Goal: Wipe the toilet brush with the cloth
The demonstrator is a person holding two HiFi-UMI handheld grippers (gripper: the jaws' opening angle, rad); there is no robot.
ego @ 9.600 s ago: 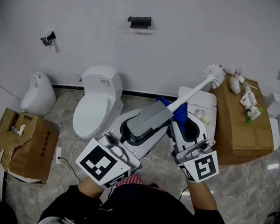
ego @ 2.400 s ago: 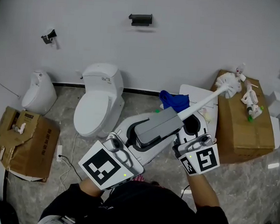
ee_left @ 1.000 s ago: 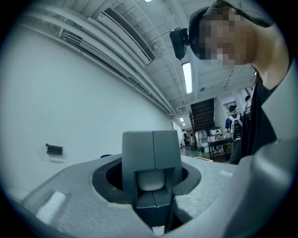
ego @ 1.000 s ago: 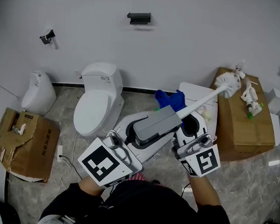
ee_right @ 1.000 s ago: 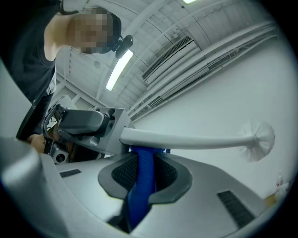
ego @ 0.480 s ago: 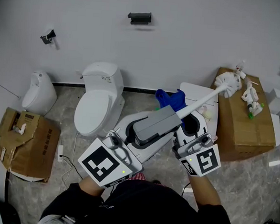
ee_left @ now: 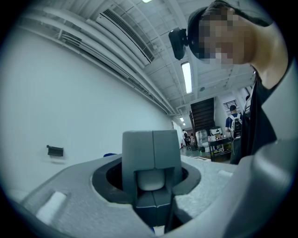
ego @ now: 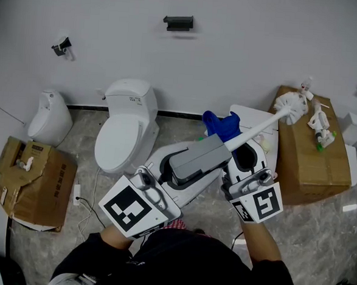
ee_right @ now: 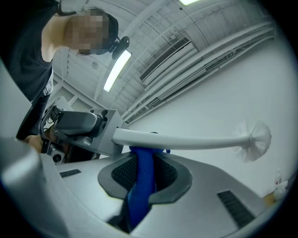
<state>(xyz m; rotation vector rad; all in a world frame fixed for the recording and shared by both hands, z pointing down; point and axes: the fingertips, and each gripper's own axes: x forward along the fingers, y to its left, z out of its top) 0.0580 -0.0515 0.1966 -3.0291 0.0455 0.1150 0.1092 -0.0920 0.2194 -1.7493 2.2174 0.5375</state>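
Above the marbled floor (ego: 318, 240), left gripper (ego: 214, 150) grips toilet brush (ego: 262, 126); right gripper (ee_right: 143, 181) grips cloth (ego: 222, 125).

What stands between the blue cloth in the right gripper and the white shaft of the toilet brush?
Nothing visible does. The cloth, pinched in the right gripper, runs straight up to the shaft of the toilet brush and seems to touch it already, with no other thing between them.

Hiding the near end of the brush (ego: 262, 124) inside the left gripper (ego: 217, 149), covering most of the cloth (ego: 221, 125) behind both; leaving bits (ego: 318, 127) on the right cardboard box (ego: 302, 163) too small to tell.
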